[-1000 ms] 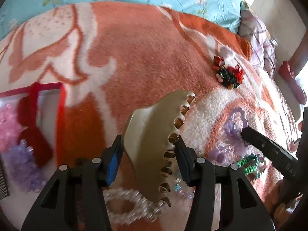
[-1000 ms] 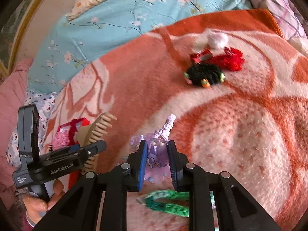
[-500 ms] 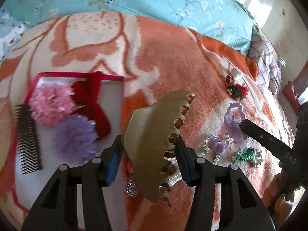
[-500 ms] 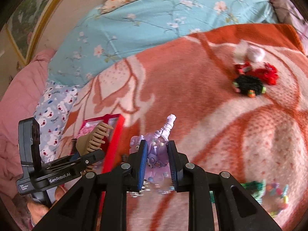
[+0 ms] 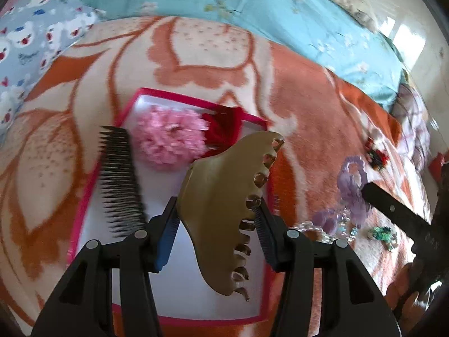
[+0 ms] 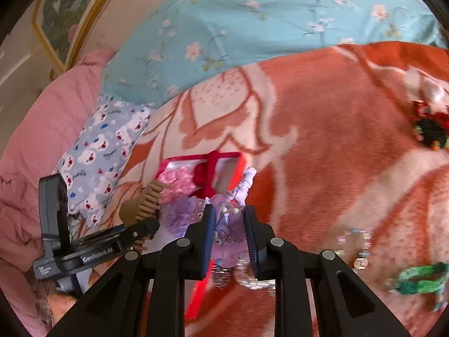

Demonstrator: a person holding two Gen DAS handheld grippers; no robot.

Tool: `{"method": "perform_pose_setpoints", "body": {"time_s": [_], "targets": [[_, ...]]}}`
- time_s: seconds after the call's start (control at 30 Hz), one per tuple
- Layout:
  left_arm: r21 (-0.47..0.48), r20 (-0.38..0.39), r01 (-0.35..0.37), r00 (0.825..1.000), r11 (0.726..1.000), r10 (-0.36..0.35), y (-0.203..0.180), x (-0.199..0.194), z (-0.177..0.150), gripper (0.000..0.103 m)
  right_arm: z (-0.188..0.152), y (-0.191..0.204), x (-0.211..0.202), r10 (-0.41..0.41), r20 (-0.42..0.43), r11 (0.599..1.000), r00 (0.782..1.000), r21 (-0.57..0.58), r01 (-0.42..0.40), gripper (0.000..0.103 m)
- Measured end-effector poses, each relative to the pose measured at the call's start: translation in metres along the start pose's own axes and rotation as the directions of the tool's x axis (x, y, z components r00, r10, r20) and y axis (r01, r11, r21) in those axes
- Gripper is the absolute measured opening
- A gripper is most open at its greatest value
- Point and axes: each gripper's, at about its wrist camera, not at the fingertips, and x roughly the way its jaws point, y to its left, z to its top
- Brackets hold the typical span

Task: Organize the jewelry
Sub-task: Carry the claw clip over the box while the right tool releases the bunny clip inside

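Observation:
My left gripper is shut on a tan claw hair clip and holds it above a red-rimmed white tray. In the tray lie a pink fluffy scrunchie, a red bow and a black comb. My right gripper is shut on a purple hair tie with charms, just right of the tray. The left gripper with the tan clip shows at the left of the right wrist view, over the tray.
On the orange-and-cream blanket lie a clear bead bracelet, a green scrunchie and a black and red pile of hair ties. A blue sheet, a bear-print pillow and a pink quilt border it.
Both grippers have swung left across the blanket with their loads. The tray has come from the left edge to right under the tan clip, and the loose items have slid right.

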Motion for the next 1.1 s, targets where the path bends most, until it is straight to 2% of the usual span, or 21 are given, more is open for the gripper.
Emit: {"method": "perform_pose_setpoints", "body": {"time_s": [0.27, 0.53, 0.87, 1.1], "targets": [[-0.052, -0.017, -0.048, 0.999, 0.998, 0.047, 0.034, 0.014, 0.002, 0.051, -0.004, 0.035, 0.036, 0.046, -0.049, 0.998, 0.998, -0.047, -0.048, 0.021], [-0.070, -0.035, -0.071, 0.997, 0.995, 0.069, 0.045, 0.030, 0.000, 0.051, -0.012, 0.050, 0.062, 0.069, -0.101, 0.995, 0.993, -0.071, -0.076, 0.021], [-0.051, -0.073, -0.109, 0.992, 0.993, 0.106, 0.047, 0.049, -0.007, 0.051, -0.033, 0.049, 0.096, 0.057, -0.195, 0.994, 0.979, -0.080, -0.074, 0.021], [-0.028, -0.067, -0.155, 0.986, 0.988, 0.152, 0.047, 0.052, -0.010, 0.051, -0.043, 0.044, 0.110, 0.051, -0.232, 0.995, 0.971, -0.070, -0.069, 0.021]]}}
